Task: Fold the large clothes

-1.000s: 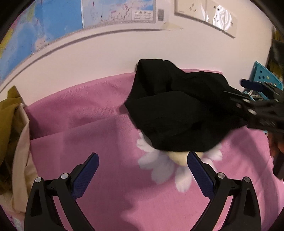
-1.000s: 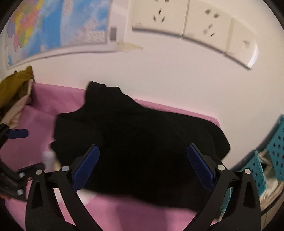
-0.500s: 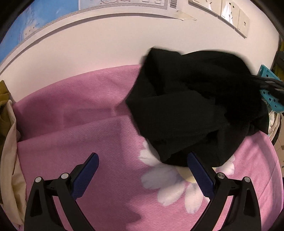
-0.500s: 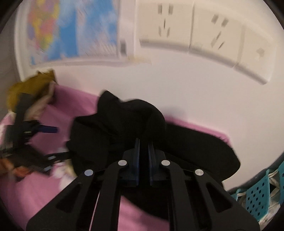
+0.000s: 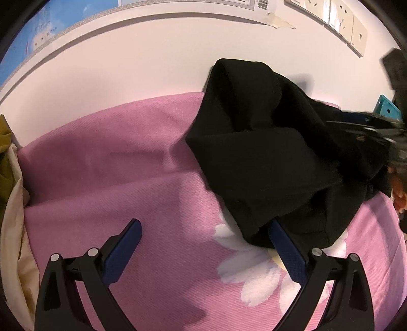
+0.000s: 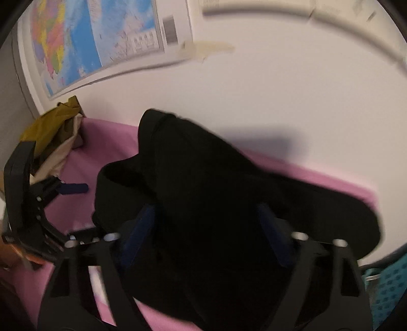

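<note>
A large black garment [image 5: 267,152] lies bunched on the right of a pink bedspread [image 5: 114,178], its top leaning on the wall. My left gripper [image 5: 203,229] is open and empty above the spread; its right finger touches the garment's lower edge. In the right wrist view the garment [image 6: 216,191] lies between the spread fingers of my open right gripper [image 6: 206,216], with cloth draped over them. The left gripper [image 6: 38,203] shows at the left there. The right gripper [image 5: 368,132] is a blur at the right edge of the left wrist view.
A white daisy print [image 5: 254,267] marks the spread under the garment. Olive and cream clothes [image 5: 10,203] are piled at the left. A wall with a map [image 6: 101,38] and sockets [image 5: 338,17] stands close behind. A teal crate [image 5: 386,109] is at the right.
My right gripper was open, shut on the black garment half a second ago, and is open again with cloth over its fingers. The garment bunched up towards the wall. My left gripper stayed open.
</note>
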The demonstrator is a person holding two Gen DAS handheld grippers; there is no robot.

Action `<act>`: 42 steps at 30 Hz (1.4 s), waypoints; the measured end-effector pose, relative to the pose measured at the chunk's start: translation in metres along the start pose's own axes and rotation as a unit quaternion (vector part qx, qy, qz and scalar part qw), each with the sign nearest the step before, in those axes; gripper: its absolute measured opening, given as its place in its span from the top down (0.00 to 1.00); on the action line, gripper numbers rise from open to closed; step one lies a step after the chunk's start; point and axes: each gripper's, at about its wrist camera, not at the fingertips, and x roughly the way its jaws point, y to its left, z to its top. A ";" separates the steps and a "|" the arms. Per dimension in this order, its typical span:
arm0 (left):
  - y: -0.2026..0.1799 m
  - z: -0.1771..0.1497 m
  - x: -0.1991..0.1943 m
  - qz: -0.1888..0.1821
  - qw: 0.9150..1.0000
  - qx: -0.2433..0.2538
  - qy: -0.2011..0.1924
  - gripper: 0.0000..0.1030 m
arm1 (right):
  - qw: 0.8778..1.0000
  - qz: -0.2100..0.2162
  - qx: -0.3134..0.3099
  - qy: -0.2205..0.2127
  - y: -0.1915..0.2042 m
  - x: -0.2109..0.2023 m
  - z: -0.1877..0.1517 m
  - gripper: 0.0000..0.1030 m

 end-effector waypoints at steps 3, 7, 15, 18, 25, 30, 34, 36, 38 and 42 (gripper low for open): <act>0.005 0.006 0.006 -0.005 1.000 0.001 0.000 0.07 | 1.000 0.020 0.012 -0.011 -0.001 -0.009 0.005 0.96; 0.010 0.004 0.005 -0.013 1.000 0.005 -0.001 0.07 | 0.997 0.018 -0.006 -0.079 0.012 -0.067 0.012 0.96; 0.017 0.009 0.010 -0.009 1.000 0.009 0.000 0.07 | 0.999 0.013 -0.039 -0.028 0.012 -0.059 -0.013 0.60; 0.019 0.012 0.011 -0.008 1.000 0.009 -0.001 0.07 | 0.999 -0.027 -0.028 -0.030 -0.001 -0.051 -0.018 0.31; 0.017 0.009 0.007 -0.008 1.000 0.009 -0.003 0.07 | 0.997 -0.043 0.046 -0.052 -0.041 -0.041 -0.018 0.11; 0.005 -0.003 0.001 -0.009 1.000 0.011 -0.003 0.07 | 0.998 -0.002 0.060 -0.015 -0.039 -0.006 -0.009 0.62; 0.006 -0.007 0.001 -0.009 1.000 0.011 -0.004 0.07 | 0.999 0.029 0.000 -0.021 -0.013 -0.017 -0.009 0.85; 0.006 -0.007 0.002 -0.008 1.000 0.012 -0.004 0.07 | 0.999 0.023 -0.020 -0.009 -0.009 -0.020 -0.015 0.61; 0.002 -0.007 0.001 -0.007 1.000 0.011 -0.004 0.07 | 1.000 0.023 -0.018 0.006 -0.008 -0.012 -0.015 0.43; -0.002 -0.013 0.003 -0.006 1.000 0.012 -0.005 0.07 | 0.999 0.026 -0.022 0.011 -0.002 0.002 -0.013 0.77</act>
